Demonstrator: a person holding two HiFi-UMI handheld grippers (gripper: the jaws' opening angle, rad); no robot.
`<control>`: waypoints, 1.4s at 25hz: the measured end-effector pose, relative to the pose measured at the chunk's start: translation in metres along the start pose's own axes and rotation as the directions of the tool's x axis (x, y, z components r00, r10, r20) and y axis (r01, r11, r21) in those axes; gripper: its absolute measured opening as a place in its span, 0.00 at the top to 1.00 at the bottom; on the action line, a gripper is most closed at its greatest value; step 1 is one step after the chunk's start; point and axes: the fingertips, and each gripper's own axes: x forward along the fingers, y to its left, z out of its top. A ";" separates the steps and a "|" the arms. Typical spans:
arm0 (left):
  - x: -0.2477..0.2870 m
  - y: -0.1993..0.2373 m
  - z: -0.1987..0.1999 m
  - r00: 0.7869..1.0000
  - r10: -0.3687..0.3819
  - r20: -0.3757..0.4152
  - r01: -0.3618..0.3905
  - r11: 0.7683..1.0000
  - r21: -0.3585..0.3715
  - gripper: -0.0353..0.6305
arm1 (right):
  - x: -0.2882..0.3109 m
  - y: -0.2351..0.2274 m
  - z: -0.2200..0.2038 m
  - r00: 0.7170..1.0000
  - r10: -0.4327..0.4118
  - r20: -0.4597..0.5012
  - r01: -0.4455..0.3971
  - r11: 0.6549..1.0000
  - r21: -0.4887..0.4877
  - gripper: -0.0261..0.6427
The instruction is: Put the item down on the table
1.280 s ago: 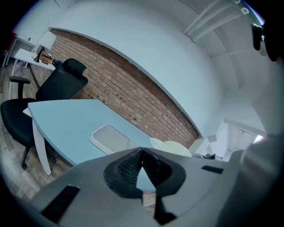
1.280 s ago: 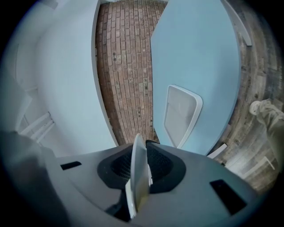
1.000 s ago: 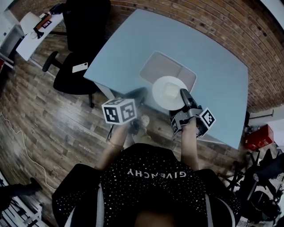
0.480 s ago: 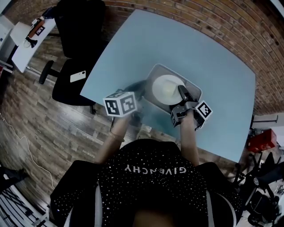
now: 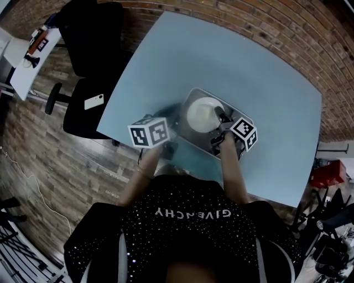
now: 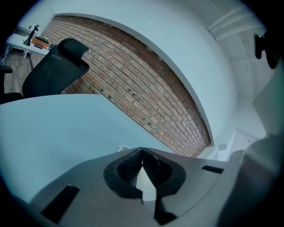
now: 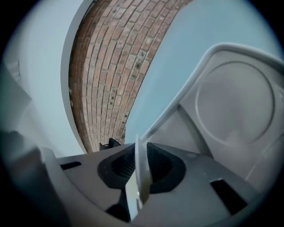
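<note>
- Nearest the head camera, the person's dark top fills the lower frame; both forearms reach forward over the near edge of the surface [image 5: 249,61].
- Left tool [image 6: 142,153]: the jaws are closed tip to tip with nothing between them. In the head view only its marker cube is sharp; the jaw end beyond it is a dark blur.
- Right tool [image 7: 141,165]: the jaws are clamped on the rim of the white plate [image 5: 202,115]. Its own camera sees the plate edge-on, as a thin pale strip between the pads.
- The plate lies over the grey tray [image 5: 228,105], on the tray's left portion as seen from the head. Whether its underside touches the tray cannot be determined. The right marker cube and hand cover the tray's near right corner.
- The tray rests on the light blue surface. The right gripper view shows a round recess [image 7: 235,102] in it, partly cut off by the frame edge.
- Left of the surface, a black office chair [image 5: 91,33] stands on the wood floor with a white phone [image 5: 93,101] on its seat.
- Farthest off, a brick wall [image 5: 276,16] runs behind the surface.
</note>
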 end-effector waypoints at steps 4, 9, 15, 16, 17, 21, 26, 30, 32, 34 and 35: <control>-0.001 0.001 0.001 1.000 -0.002 -0.022 0.002 1.000 0.003 0.93 | 0.006 -0.010 -0.003 0.980 -0.196 -0.018 0.186 0.954 -0.233 0.84; 0.000 0.004 0.001 0.998 -0.004 -0.065 0.006 1.000 0.025 0.93 | -0.005 0.008 0.017 0.947 -0.291 0.136 0.317 0.780 -0.539 0.44; 0.005 0.002 0.016 0.996 -0.042 -0.080 0.043 0.999 0.021 0.93 | -0.044 0.045 0.032 0.983 -0.028 0.179 0.090 0.933 -0.348 0.66; 0.007 0.000 0.017 0.995 -0.055 -0.080 0.056 0.998 0.017 0.93 | -0.049 0.050 0.030 0.982 0.062 0.178 -0.028 0.981 -0.190 0.94; 0.009 -0.002 0.018 0.994 -0.068 -0.082 0.069 0.998 0.014 0.93 | -0.053 0.052 0.030 0.970 0.136 0.200 -0.134 0.991 -0.021 0.94; 0.016 -0.004 0.017 0.990 -0.099 -0.103 0.100 0.995 0.007 0.93 | -0.064 0.043 0.026 0.933 0.230 0.276 -0.301 0.919 0.253 0.94; 0.020 -0.008 0.022 0.989 -0.112 -0.092 0.111 0.994 -0.011 0.93 | -0.064 0.048 0.023 0.946 0.216 0.241 -0.259 0.953 0.160 0.94; 0.021 -0.009 0.022 0.989 -0.119 -0.088 0.118 0.993 -0.016 0.93 | -0.064 0.051 0.023 0.945 0.222 0.239 -0.264 0.951 0.159 0.94; 0.022 -0.008 0.022 0.989 -0.116 -0.092 0.116 0.993 -0.013 0.93 | -0.064 0.051 0.021 0.947 0.226 0.227 -0.264 0.953 0.153 0.94; 0.022 -0.005 0.021 0.989 -0.108 -0.098 0.107 0.994 -0.016 0.93 | -0.064 0.051 0.018 0.945 0.237 0.224 -0.279 0.943 0.180 0.94; 0.021 -0.004 0.021 0.989 -0.108 -0.099 0.106 0.994 -0.019 0.93 | -0.065 0.050 0.017 0.944 0.241 0.225 -0.285 0.939 0.193 0.94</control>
